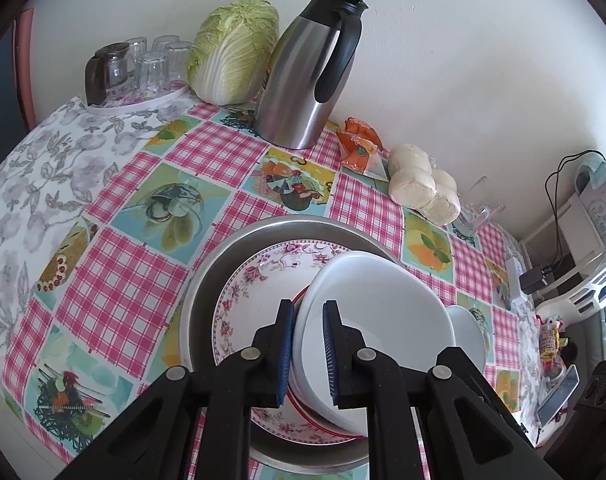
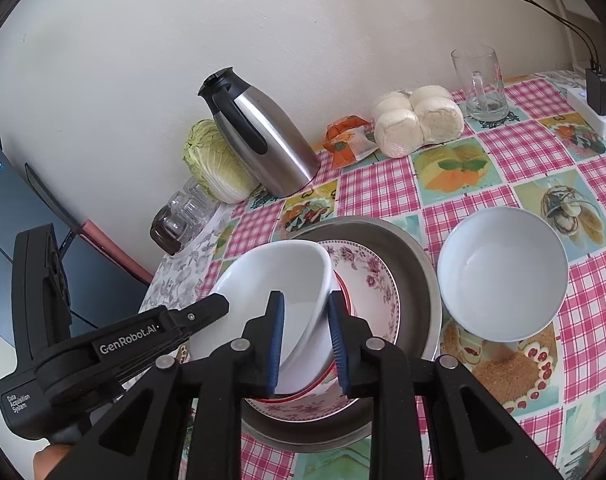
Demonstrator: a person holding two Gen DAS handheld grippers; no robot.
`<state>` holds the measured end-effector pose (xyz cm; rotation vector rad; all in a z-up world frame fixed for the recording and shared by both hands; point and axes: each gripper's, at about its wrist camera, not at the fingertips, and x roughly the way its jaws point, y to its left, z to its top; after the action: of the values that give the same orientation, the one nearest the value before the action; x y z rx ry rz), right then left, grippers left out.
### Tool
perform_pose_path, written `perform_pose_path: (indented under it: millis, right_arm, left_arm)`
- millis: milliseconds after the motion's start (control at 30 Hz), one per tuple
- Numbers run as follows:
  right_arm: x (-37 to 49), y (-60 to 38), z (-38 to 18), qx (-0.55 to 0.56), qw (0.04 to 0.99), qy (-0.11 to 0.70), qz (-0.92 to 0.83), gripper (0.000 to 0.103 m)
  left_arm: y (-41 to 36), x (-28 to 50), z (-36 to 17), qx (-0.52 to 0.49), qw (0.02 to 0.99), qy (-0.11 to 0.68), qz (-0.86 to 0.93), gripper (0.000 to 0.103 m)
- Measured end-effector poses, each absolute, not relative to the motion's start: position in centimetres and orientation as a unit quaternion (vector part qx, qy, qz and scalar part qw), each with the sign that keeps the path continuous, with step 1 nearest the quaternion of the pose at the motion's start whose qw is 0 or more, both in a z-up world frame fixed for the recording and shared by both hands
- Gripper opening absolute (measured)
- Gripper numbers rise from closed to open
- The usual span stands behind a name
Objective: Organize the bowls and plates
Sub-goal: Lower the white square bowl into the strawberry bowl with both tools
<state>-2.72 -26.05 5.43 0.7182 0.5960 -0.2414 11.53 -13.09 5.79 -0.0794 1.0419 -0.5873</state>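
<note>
A metal pan (image 1: 207,276) (image 2: 407,252) holds a floral plate (image 1: 255,276) (image 2: 371,268) and a red-rimmed dish (image 2: 345,292). A tilted white bowl (image 1: 375,308) (image 2: 275,276) is above them. My left gripper (image 1: 307,354) is shut on its rim on one side. My right gripper (image 2: 305,346) is shut on the opposite rim. A second white bowl (image 2: 503,272) (image 1: 467,332) stands on the tablecloth right of the pan.
A steel thermos jug (image 1: 307,76) (image 2: 263,136), cabbage (image 1: 235,52), a tray of glasses (image 1: 143,68), orange packets (image 1: 359,148), bagged buns (image 1: 423,184) (image 2: 419,118) and a glass mug (image 2: 481,84) line the wall. A power strip (image 2: 591,112) lies far right.
</note>
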Motion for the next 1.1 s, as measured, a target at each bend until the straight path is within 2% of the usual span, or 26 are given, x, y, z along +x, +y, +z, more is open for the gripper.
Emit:
perform_pose_path:
  millis: [567,967,1033,1100]
  right_arm:
    - [-2.8,-25.9,5.7,0.344,0.888,0.286,-0.109,0.025]
    - [-3.8,-26.4,6.9,0.326,0.89,0.289,-0.135,0.025]
    - [-4.1,-26.7,7.1,0.324,0.889,0.291,-0.144,0.025]
    - [-4.3,-27.0,7.2,0.316,0.887,0.295,-0.159,0.025]
  left_arm:
    - [-13.1,11.6,5.3,-0.031,0.825,0.496,-0.27,0.018]
    - [-12.5,10.8,7.5,-0.019,0.843,0.469,-0.265,0.022]
    - [-12.4,10.7,7.9,-0.016,0.847,0.464,-0.259,0.029]
    - [-12.3,10.7,8.1,-0.011,0.852,0.46,-0.251,0.044]
